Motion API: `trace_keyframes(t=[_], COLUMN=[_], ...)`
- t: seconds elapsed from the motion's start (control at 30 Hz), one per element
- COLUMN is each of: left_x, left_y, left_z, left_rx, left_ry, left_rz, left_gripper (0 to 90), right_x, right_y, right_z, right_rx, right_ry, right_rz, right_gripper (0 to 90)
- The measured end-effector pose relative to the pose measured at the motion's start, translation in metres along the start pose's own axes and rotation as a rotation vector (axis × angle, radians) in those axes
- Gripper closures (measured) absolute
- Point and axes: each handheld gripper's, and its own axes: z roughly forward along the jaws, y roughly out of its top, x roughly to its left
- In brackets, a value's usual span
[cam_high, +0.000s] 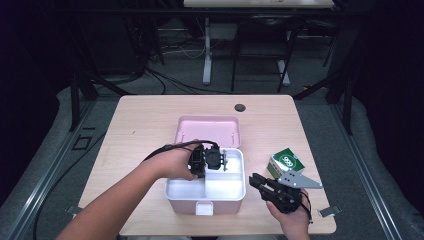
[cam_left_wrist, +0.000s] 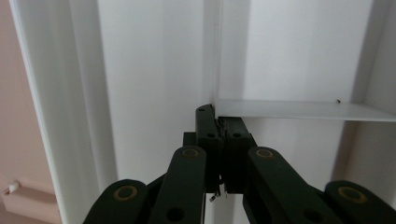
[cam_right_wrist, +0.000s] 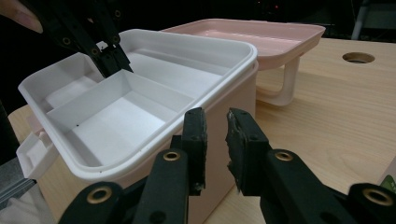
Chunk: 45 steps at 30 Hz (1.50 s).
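Left gripper (cam_high: 216, 159) clenched on white plastic divider wall (cam_left_wrist: 299, 110) of white tray (cam_right_wrist: 154, 100) inside open pink plastic box (cam_high: 205, 197), table centre. Right gripper (cam_right_wrist: 215, 140) jaws slightly parted, holding nothing, just beside box.

The left gripper (cam_high: 218, 159) hides the white tray's (cam_high: 235, 175) divider (cam_left_wrist: 299, 110) where its jaws close.

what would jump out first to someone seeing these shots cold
The pink box stands open at the table's near middle, lid laid back behind it and a white divided tray inside. The left gripper reaches down into that tray with its jaws shut on the thin divider wall. The right gripper waits beside the box, jaws slightly apart on nothing, near a green and white carton.
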Motion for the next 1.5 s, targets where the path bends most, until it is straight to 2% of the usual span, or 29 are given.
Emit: trace_keyframes(t=[0.47,0.63,0.9,1.0,1.13,1.23,1.3,1.33,1.5], left_x=[-0.002,-0.002,0.001,0.004,0.009,0.014,0.016,0.018,0.023], left_y=[-0.004,-0.009,-0.016,-0.021,-0.030,-0.039,-0.043,-0.048,-0.061], left_z=[-0.019,-0.028,-0.039,-0.044,-0.047,-0.049,-0.050,-0.051,-0.054], left_rx=[-0.024,-0.046,-0.044,-0.039,-0.046,-0.053,-0.048,-0.056,-0.057], left_ry=[0.027,0.039,0.053,0.063,0.055,0.069,0.063,0.061,0.050], left_rz=[-0.004,-0.018,-0.051,-0.078,-0.156,-0.205,-0.229,-0.256,-0.324], left_gripper=[89.3,89.3,89.3,89.3,89.3,89.3,89.3,89.3,89.3], right_x=[-0.002,-0.003,-0.003,-0.003,-0.003,-0.004,-0.004,-0.004,-0.004], right_y=[-0.003,-0.004,-0.005,-0.005,-0.006,-0.006,-0.007,-0.007,-0.007], right_z=[0.003,0.003,0.005,0.005,0.005,0.005,0.006,0.006,0.006], right_rx=[0.008,0.009,0.015,0.015,0.017,0.018,0.019,0.019,0.023], right_ry=[-0.004,-0.010,-0.011,-0.013,-0.014,-0.011,-0.010,-0.011,-0.010], right_rz=[0.010,0.008,0.010,0.010,0.010,0.016,0.014,0.013,0.013], right_gripper=[75.1,74.7,73.5,73.5,73.5,73.5,73.5,73.5,73.4])
